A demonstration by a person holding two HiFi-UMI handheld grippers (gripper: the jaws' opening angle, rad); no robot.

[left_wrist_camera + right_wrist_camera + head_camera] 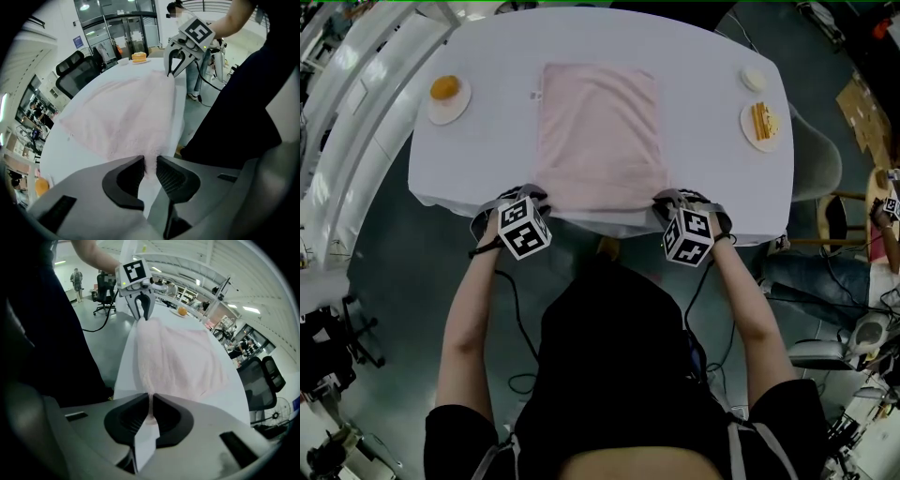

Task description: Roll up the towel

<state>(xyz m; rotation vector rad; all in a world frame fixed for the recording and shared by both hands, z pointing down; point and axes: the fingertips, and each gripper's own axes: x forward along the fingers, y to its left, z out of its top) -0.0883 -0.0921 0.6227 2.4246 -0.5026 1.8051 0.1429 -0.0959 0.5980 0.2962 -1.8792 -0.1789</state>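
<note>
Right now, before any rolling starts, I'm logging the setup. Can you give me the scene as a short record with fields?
towel: pink towel, spread flat on the white table, near edge at the person's side
left grip: left gripper, fingers pinching the towel's near left corner
right grip: right gripper, fingers pinching the near right corner
roll: not yet begun
other items: left plate with an orange food; right plate with yellow-orange food; small white dish; all apart from the towel

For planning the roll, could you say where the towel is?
Head view: the towel lies centred on the table, near corners held by the left gripper and right gripper.
</note>
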